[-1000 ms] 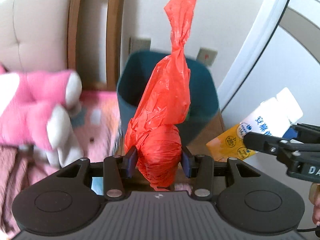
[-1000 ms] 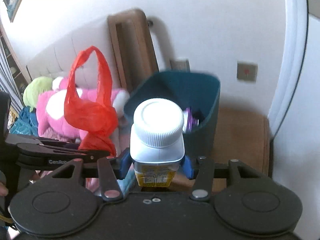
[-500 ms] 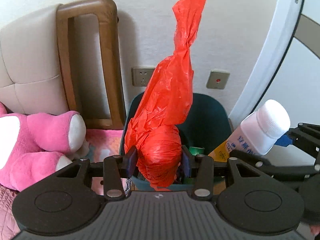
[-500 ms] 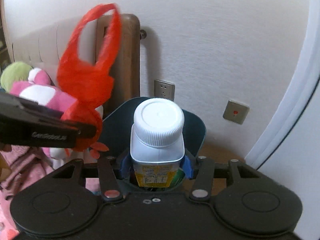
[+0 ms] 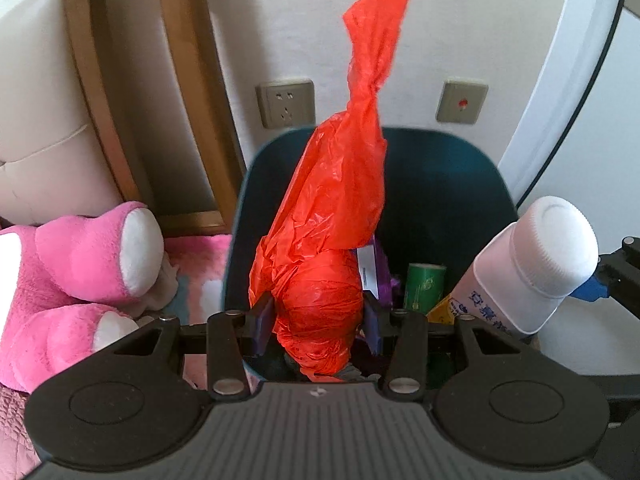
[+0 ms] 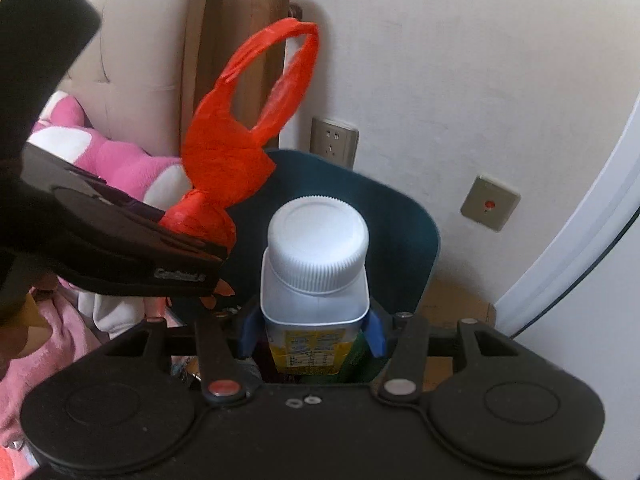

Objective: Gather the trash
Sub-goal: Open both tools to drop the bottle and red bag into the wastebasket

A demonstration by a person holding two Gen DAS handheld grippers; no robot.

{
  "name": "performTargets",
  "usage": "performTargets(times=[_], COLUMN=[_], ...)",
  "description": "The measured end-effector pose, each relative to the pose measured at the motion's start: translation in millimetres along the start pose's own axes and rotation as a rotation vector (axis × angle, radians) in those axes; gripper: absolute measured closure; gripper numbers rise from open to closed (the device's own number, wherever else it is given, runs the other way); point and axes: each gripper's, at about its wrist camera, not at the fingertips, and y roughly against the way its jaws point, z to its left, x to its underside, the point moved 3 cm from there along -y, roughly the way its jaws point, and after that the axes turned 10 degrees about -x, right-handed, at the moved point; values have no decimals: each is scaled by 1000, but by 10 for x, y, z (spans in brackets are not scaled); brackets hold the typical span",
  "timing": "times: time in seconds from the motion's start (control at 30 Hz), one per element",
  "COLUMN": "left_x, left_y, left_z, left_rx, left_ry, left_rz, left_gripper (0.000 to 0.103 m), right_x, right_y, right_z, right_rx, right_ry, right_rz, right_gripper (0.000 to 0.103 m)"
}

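Note:
My left gripper (image 5: 316,316) is shut on a red plastic bag (image 5: 332,216), twisted and standing up, held over the open dark teal trash bin (image 5: 472,168). My right gripper (image 6: 314,328) is shut on a white-capped bottle (image 6: 318,256) with a yellow label, also over the bin (image 6: 408,232). The bottle shows in the left wrist view (image 5: 532,272) at the right. The bag shows in the right wrist view (image 6: 228,152) at the left. A green can (image 5: 424,286) and purple wrappers (image 5: 380,276) lie inside the bin.
A pink plush toy (image 5: 80,268) lies on a pink bed cover left of the bin. A wooden-framed headboard (image 5: 160,80) stands behind it. The white wall carries a socket (image 5: 285,103) and a switch plate (image 5: 462,102). A white curved panel (image 5: 568,80) is at the right.
Both grippers have moved forward and over the bin, each still holding its item. The bin's inside now shows below the bag and the bottle.

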Motion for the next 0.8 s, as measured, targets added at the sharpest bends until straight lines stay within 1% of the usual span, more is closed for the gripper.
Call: performTargets(times=[0.17,0.3,0.4,0.47,0.5,0.6,0.63,0.67,0.8], left_x=[73,146,180,192,196,199,194,192,192], left_y=[-175,-287,-328,-327,-319,-268,-251,-225,-51], left_z=[-82,-75,-64,-58,-58,-19,-1,18,54], left_rx=[9,16,20,22,21,29,31,33,33], left_ry=[-16,-12,-7,-4,-3,22,30,39,44], left_rz=[51,93,103,108,110,103,99,93,67], left_gripper=[59,58,57,55,54,43,38,36,36], right_x=[63,130,170,171,171,177,176,175,176], right_y=[-125,-181,-186,-155,-136,-83,-64,-44,111], right_z=[11,31,38,54,66,83,81,72,51], right_rx=[3,7,-5,-11,-7,-8,-5,-3,-20], right_ry=[-15,-8,-17,-8,-3,1,-2,-8,-44], right_rz=[38,66,78,73,74,74,72,69,44], right_gripper=[52,52,53,48,43,43,43,43,40])
